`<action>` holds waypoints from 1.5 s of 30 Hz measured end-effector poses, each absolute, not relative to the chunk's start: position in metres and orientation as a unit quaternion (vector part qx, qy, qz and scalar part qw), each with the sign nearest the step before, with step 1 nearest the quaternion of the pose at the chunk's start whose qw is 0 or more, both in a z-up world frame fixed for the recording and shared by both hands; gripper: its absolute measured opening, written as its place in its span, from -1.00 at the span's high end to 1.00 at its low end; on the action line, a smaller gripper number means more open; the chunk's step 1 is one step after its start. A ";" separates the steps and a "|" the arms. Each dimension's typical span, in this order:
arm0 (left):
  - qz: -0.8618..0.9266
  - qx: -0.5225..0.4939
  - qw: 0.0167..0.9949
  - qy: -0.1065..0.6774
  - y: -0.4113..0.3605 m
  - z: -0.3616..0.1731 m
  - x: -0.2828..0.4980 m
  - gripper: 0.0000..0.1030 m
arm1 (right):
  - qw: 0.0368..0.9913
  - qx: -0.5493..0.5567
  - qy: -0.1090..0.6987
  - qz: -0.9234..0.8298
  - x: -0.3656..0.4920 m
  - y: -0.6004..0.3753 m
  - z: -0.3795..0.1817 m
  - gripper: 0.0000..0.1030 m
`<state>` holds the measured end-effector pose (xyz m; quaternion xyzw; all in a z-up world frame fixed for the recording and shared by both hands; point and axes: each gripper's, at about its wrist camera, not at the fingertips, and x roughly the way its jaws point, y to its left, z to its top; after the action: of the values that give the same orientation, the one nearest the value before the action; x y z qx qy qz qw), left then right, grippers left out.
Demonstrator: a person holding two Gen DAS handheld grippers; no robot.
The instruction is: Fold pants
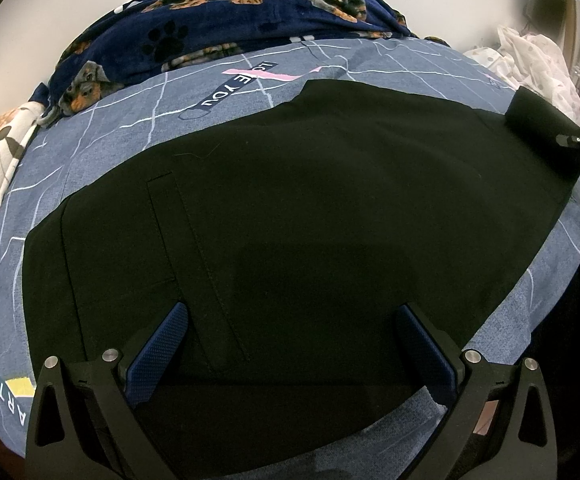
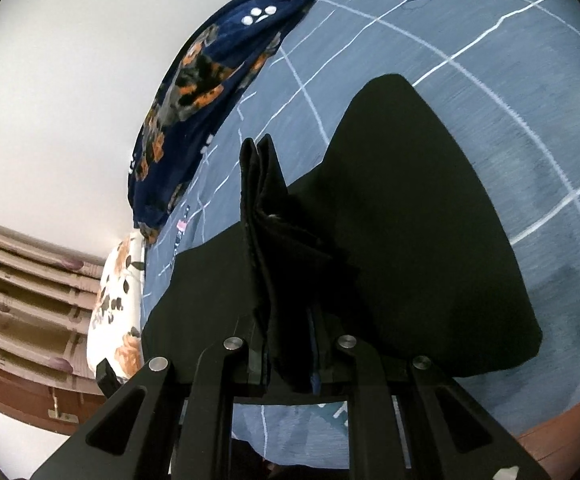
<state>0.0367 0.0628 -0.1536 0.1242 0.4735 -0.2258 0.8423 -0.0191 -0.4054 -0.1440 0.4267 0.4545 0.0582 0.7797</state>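
Observation:
Black pants point(image 1: 297, 208) lie spread flat on a blue-grey bedsheet point(image 1: 102, 132), a back pocket seam showing at the left. My left gripper point(image 1: 291, 320) hovers open over the near part of the pants, its blue pads wide apart with only flat cloth below. At the right edge of the left wrist view the right gripper point(image 1: 569, 140) lifts a folded end of the pants. In the right wrist view my right gripper point(image 2: 286, 344) is shut on a bunched hem of the black pants point(image 2: 409, 220), which stands up between the fingers; the rest drapes onto the sheet.
A navy dog-print blanket point(image 1: 226, 12) is heaped along the far side of the bed. A floral pillow point(image 2: 114, 312) and a wooden headboard point(image 2: 18, 280) lie at one end. White dotted cloth point(image 1: 529, 64) sits at the far right corner.

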 end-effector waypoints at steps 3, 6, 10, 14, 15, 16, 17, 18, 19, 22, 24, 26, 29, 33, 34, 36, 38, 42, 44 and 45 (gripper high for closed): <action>-0.226 0.124 0.842 0.473 0.063 -0.154 0.037 -1.00 | 0.778 0.425 0.458 0.062 -0.018 -0.400 -0.145 0.73; -0.226 0.124 0.842 0.474 0.063 -0.154 0.037 -1.00 | 0.777 0.423 0.461 0.064 -0.015 -0.397 -0.145 0.73; -0.226 0.124 0.842 0.473 0.063 -0.154 0.037 -1.00 | 0.774 0.423 0.465 0.068 -0.014 -0.392 -0.146 0.73; -0.226 0.124 0.842 0.473 0.063 -0.154 0.037 -1.00 | 0.773 0.419 0.470 0.075 -0.010 -0.385 -0.146 0.73; -0.226 0.124 0.842 0.474 0.063 -0.154 0.037 -1.00 | 0.773 0.419 0.471 0.077 -0.009 -0.383 -0.146 0.72; -0.226 0.124 0.842 0.474 0.063 -0.154 0.037 -1.00 | 0.772 0.418 0.472 0.078 -0.008 -0.381 -0.146 0.72; -0.226 0.124 0.842 0.473 0.063 -0.154 0.037 -1.00 | 0.772 0.417 0.474 0.080 -0.007 -0.378 -0.147 0.72; -0.226 0.124 0.842 0.473 0.063 -0.154 0.037 -1.00 | 0.772 0.416 0.475 0.080 -0.007 -0.376 -0.147 0.72; -0.226 0.124 0.842 0.474 0.063 -0.154 0.037 -1.00 | 0.771 0.415 0.475 0.082 -0.006 -0.373 -0.147 0.72; -0.226 0.124 0.842 0.473 0.063 -0.154 0.037 -1.00 | 0.770 0.412 0.479 0.085 -0.003 -0.367 -0.147 0.71; -0.226 0.124 0.842 0.473 0.062 -0.154 0.037 -1.00 | 0.770 0.411 0.481 0.087 -0.002 -0.364 -0.148 0.71; -0.225 0.124 0.842 0.473 0.062 -0.154 0.037 -1.00 | 0.769 0.411 0.482 0.088 -0.002 -0.362 -0.149 0.71; -0.225 0.124 0.842 0.473 0.062 -0.154 0.037 -1.00 | 0.768 0.411 0.484 0.089 -0.002 -0.360 -0.149 0.70; -0.225 0.124 0.842 0.474 0.062 -0.154 0.037 -1.00 | 0.766 0.412 0.485 0.091 -0.001 -0.357 -0.149 0.70; -0.225 0.124 0.842 0.474 0.062 -0.154 0.037 -1.00 | 0.766 0.411 0.485 0.091 -0.001 -0.356 -0.149 0.70; -0.225 0.124 0.842 0.474 0.062 -0.154 0.037 -1.00 | 0.766 0.410 0.486 0.092 0.000 -0.354 -0.150 0.70; -0.225 0.124 0.842 0.473 0.062 -0.154 0.037 -1.00 | 0.766 0.409 0.488 0.094 0.001 -0.352 -0.150 0.70; -0.225 0.124 0.842 0.474 0.062 -0.154 0.037 -1.00 | 0.765 0.407 0.490 0.097 0.003 -0.347 -0.150 0.70; -0.225 0.124 0.842 0.473 0.062 -0.154 0.036 -1.00 | 0.764 0.407 0.490 0.099 0.004 -0.345 -0.151 0.69; -0.225 0.124 0.842 0.473 0.062 -0.154 0.037 -1.00 | 0.764 0.407 0.491 0.099 0.004 -0.344 -0.151 0.69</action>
<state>0.0366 0.0620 -0.1537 0.1243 0.4733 -0.2253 0.8425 0.0038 -0.3437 -0.1513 0.4068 0.4910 0.0993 0.7639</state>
